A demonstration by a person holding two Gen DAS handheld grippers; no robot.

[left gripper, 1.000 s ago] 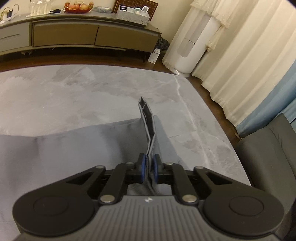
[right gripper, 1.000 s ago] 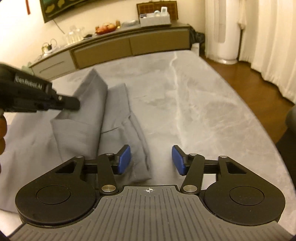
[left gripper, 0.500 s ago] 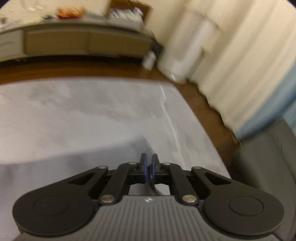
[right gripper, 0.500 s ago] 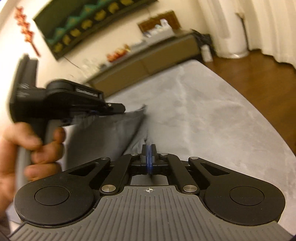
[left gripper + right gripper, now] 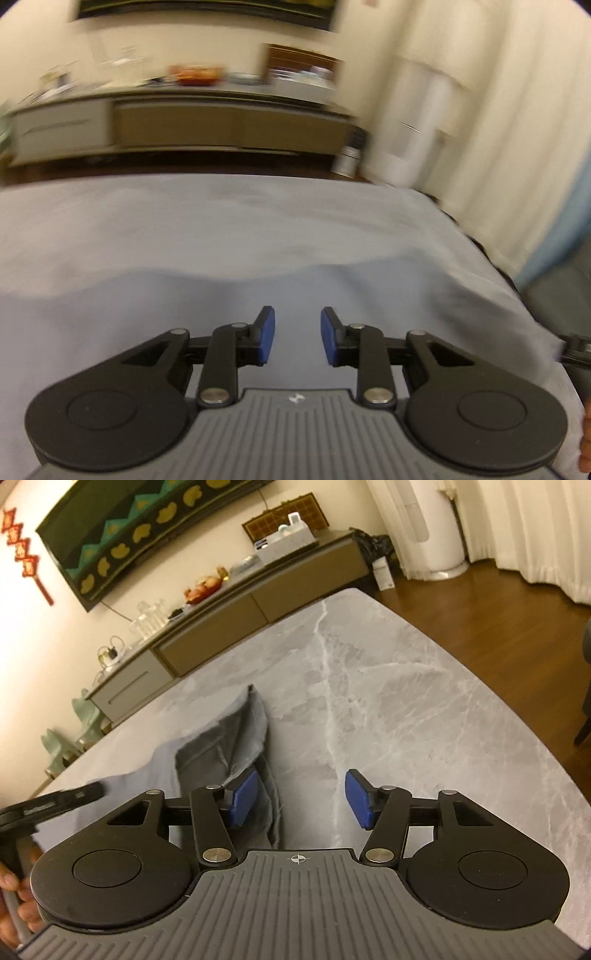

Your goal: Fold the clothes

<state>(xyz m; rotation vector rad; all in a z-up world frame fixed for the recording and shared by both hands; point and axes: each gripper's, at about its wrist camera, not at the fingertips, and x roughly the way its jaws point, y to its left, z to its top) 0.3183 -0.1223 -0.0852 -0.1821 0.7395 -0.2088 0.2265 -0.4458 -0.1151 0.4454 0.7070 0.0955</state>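
The grey garment [image 5: 229, 746] lies on the grey marble-patterned worktop [image 5: 406, 686], covering the worktop's near left part in the right wrist view; the far and right parts of the worktop are bare. A folded section of the garment, showing a seam and a raw edge, rises in a ridge whose tip points toward the sideboard [image 5: 258, 602] beyond the far edge of the worktop. The right hand-held gripper [image 5: 301, 799] is above the garment's right edge: its jaws are apart and opening, with nothing pressed between the blue pads [image 5: 242, 799]. The left pad sits over the folded cloth, the right pad over bare worktop. The left hand-held gripper [image 5: 297, 341] is above a broad, flat area of the garment [image 5: 184, 302]; the left wrist view is motion-blurred. Its jaws are apart and opening, with a narrower gap than the right one, and only cloth surface shows below the gap; no fabric is clamped. In the right wrist view the left hand-held gripper also appears as a black body at the garment's left side, held by a person's hand [image 5: 14, 897] at the frame's lower left edge. A bowl of fruit [image 5: 203, 589] and glassware stand on the sideboard, with a dark wall picture [image 5: 147, 528] above it.
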